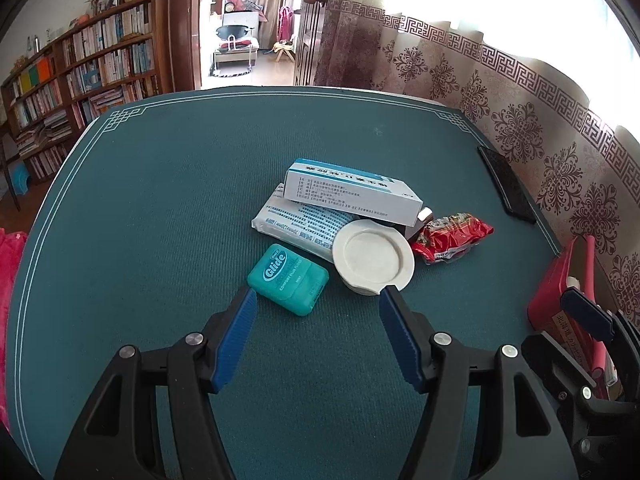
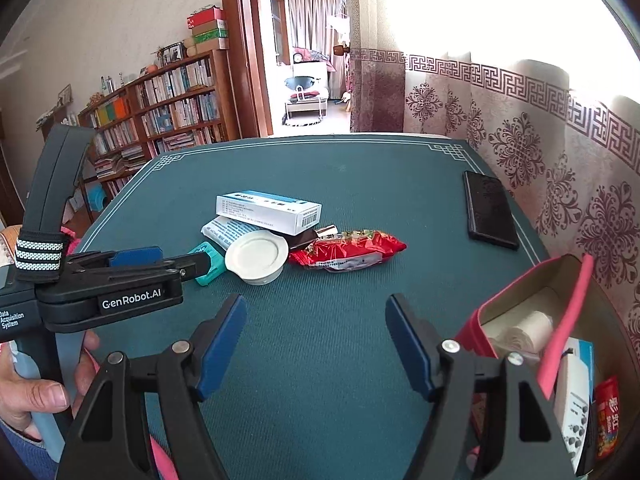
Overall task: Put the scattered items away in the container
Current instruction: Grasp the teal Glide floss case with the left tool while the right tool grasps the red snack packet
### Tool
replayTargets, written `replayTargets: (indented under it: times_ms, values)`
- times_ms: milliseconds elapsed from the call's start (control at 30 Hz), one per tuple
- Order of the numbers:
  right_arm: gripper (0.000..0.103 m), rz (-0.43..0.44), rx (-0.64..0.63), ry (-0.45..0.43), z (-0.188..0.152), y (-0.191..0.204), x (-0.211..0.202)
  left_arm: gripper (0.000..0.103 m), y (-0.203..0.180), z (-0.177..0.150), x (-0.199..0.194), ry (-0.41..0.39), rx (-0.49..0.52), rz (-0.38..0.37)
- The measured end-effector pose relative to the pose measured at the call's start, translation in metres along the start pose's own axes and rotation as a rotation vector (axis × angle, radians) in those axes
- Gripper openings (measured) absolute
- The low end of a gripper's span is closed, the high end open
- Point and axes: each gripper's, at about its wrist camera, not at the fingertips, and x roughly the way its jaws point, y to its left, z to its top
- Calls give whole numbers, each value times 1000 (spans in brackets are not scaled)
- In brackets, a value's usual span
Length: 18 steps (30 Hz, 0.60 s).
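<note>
Reaching toward the pile, the left gripper point(image 1: 318, 300) has its jaws apart with nothing between them, and the teal floss case point(image 1: 289, 278) lies just beyond its left fingertip on the green surface point(image 1: 160, 200). To take it well, I think the gripper should center over the case first, so the pads close on its two flat sides and do not push it into the white round lid point(image 1: 374, 256) beside it. Further right lie the tissue pack point(image 1: 296, 220) under the white medicine box point(image 1: 352, 192), then the red snack packet point(image 2: 348, 250) and a black phone point(image 2: 490, 210). The right gripper point(image 2: 316, 310) is also open and empty, near the red container point(image 2: 500, 296) at the right edge. A small dark thing behind the lid is mostly hidden, and the container's content is partly cut off.
</note>
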Motion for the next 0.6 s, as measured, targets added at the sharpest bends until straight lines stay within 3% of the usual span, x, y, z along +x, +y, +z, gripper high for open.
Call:
replayTargets:
  times_ms: [300,600]
  values:
    - [78,-35,30,65,9,-4,42,67,35,-2,30,70,-103,-9]
    - [79,-39,65,92,12,-16,61,67,32,2,42,96,-62,-18]
